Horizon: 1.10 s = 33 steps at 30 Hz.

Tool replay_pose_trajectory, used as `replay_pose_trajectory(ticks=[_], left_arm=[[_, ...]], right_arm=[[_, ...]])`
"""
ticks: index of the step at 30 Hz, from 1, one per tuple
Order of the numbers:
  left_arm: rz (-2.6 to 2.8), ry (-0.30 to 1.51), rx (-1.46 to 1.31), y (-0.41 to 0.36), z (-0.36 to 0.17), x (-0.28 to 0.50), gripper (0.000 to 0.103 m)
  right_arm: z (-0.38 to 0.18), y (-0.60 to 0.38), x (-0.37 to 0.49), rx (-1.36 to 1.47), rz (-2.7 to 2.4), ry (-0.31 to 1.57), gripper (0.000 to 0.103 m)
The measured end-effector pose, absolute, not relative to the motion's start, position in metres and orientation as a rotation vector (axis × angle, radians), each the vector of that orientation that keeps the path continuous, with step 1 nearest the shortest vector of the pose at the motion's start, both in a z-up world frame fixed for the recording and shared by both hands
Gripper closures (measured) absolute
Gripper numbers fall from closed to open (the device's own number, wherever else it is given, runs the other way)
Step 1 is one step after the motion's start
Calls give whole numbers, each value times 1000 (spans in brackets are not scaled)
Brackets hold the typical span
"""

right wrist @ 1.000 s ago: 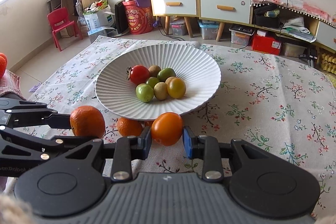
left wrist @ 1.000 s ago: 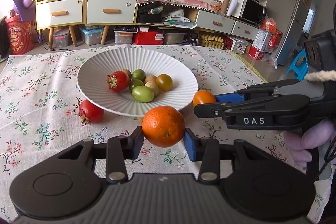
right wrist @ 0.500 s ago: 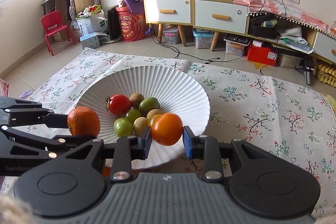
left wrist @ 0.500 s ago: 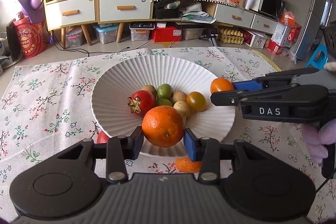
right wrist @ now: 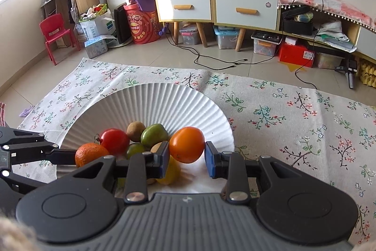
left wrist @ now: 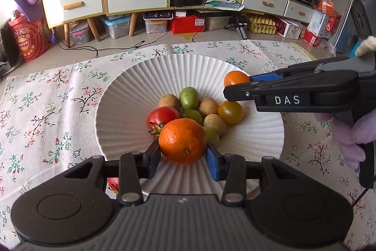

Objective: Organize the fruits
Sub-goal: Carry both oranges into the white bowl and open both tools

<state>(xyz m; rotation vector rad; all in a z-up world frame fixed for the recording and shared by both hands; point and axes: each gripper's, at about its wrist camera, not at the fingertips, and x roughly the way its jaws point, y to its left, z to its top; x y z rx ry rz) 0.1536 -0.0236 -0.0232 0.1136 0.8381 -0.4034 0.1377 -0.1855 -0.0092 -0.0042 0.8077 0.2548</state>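
Observation:
A white ribbed plate (left wrist: 122, 91) (right wrist: 164, 95) on the floral cloth holds a red tomato (left wrist: 162, 115), a yellow tomato (left wrist: 230, 112) and several green and brown fruits. My left gripper (left wrist: 183, 157) is shut on a mandarin (left wrist: 182, 141), which hangs over the near part of the plate just above the pile. My right gripper (right wrist: 186, 157) is shut on an orange tomato (right wrist: 186, 144) over the plate's right side. Each wrist view also shows the other gripper: the right gripper (left wrist: 236, 87) with its orange tomato (left wrist: 236, 78), and the left gripper (right wrist: 76, 157) with its mandarin (right wrist: 90, 154).
A red fruit (left wrist: 112, 185) lies on the floral cloth (left wrist: 47, 109) by the plate's near-left rim, half hidden by my left gripper. A hand in a purple glove (left wrist: 352, 140) holds the right gripper. Beyond the cloth's far edge are floor, cables and cabinets.
Both grippers have moved forward with their fruit, from short of the plate's near rim to over the plate. Neither grip has altered.

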Motion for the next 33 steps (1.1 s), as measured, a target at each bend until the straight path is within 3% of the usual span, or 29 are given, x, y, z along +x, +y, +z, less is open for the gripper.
replay_pose_trajectory(ticks=[11,18,33], left_arm=[[-418,819,117,-25,-24,153,62],[-416,804,113,-25,-18,151,52],[-412,756,109,-18,2,121,27]], right_arm=[[-15,-185,148,40,260,833,74],[-9,-182,147,32,262,821,71],[17,-192,110,25,252,773,44]])
